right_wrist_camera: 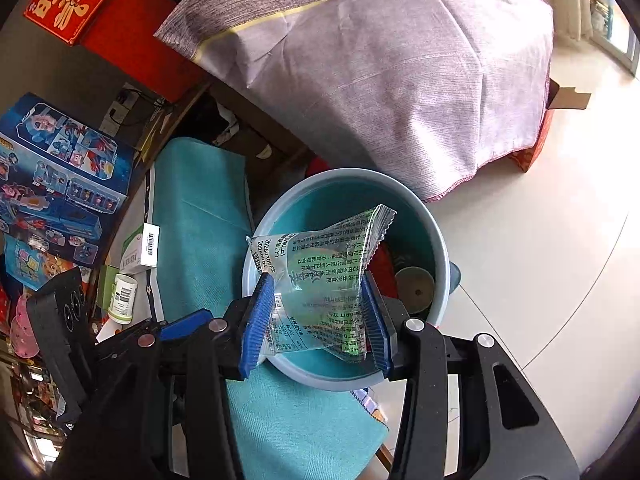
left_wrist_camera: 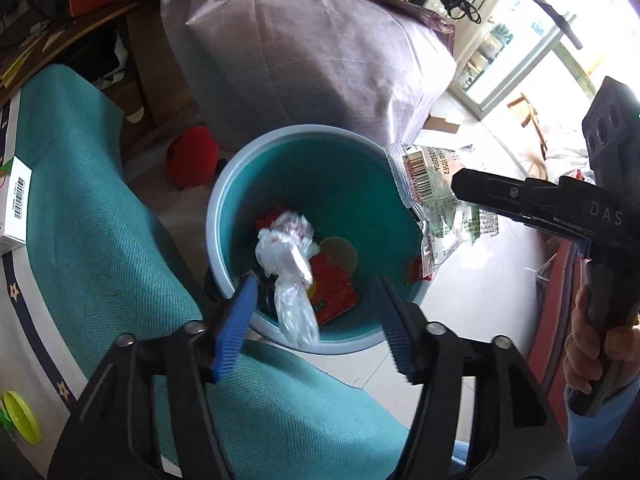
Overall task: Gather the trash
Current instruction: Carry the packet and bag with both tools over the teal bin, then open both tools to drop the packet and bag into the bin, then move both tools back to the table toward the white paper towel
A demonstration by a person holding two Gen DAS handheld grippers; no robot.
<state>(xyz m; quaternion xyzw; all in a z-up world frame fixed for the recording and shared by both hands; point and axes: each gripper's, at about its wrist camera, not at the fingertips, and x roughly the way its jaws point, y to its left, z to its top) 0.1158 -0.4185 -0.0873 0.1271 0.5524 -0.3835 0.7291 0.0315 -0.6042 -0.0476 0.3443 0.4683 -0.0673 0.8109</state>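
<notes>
A round teal bin (left_wrist_camera: 224, 208) stands on the floor beside the table, with red wrappers (left_wrist_camera: 334, 294) and a tan disc in it. My left gripper (left_wrist_camera: 316, 280) hangs open over the bin. A crumpled clear plastic bag (left_wrist_camera: 288, 252) lies loose between and below its blue pads, touching neither. My right gripper (right_wrist_camera: 317, 280) is shut on a clear food wrapper (right_wrist_camera: 320, 264) with green print, held over the bin (right_wrist_camera: 440, 248). The left wrist view shows that wrapper (left_wrist_camera: 424, 172) at the bin's right rim, with a hand (left_wrist_camera: 588, 344) on the right gripper's handle.
A teal cloth (left_wrist_camera: 100, 220) covers the table edge left of the bin. On the table are a white box (left_wrist_camera: 14, 200), a white bottle (right_wrist_camera: 122, 296) and a blue toy box (right_wrist_camera: 56, 176). A large lilac cloth-covered bundle (left_wrist_camera: 320, 60) rises behind the bin. A red object (left_wrist_camera: 192, 156) lies on the floor.
</notes>
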